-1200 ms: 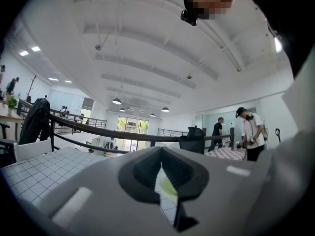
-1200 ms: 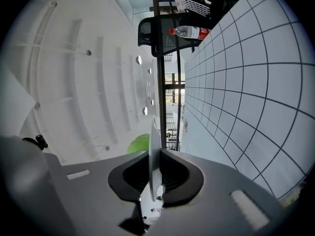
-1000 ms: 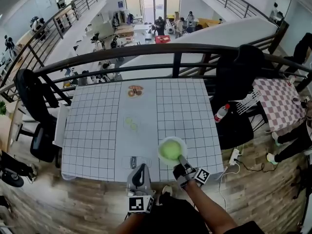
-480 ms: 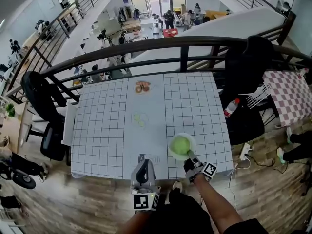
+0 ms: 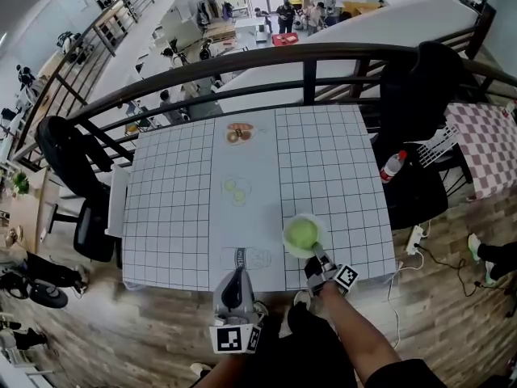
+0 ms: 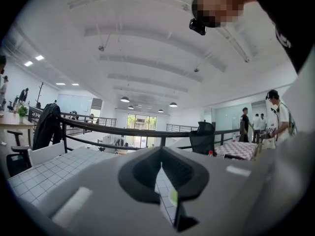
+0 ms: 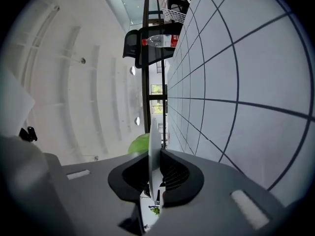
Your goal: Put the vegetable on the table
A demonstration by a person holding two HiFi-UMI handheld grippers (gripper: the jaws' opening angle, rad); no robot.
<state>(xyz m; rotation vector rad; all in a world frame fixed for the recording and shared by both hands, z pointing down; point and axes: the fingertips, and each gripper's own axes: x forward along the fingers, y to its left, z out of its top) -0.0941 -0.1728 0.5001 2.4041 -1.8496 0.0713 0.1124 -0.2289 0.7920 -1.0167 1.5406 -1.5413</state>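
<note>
head view: green vegetable on a plate, right gripper on the rim

from up here i see the table (image 5: 170, 217) with its grid-lined cloth, and a white plate (image 5: 289, 246) over its near right part. a round green vegetable (image 5: 302, 234) sits in the middle of that plate. my right gripper (image 5: 317, 255) reaches in from the near edge, and the right gripper view shows its jaws pressed onto the plate's thin white rim (image 7: 154, 146), with the green vegetable (image 7: 139, 142) bulging just behind it. i cannot tell whether the plate rests on the cloth or hangs just above it.

my left gripper (image 5: 234, 275) is at the near edge of the table, well to the left of the plate and touching nothing. in the left gripper view its jaws (image 6: 162, 181) are drawn together with nothing between them, only a thin sliver of table showing through.

further out on the cloth i see pale slices (image 5: 235, 190) near the middle and a small dish (image 5: 239, 132) with brown pieces at the far side. a dark railing (image 5: 307, 55) runs beyond the table.
</note>
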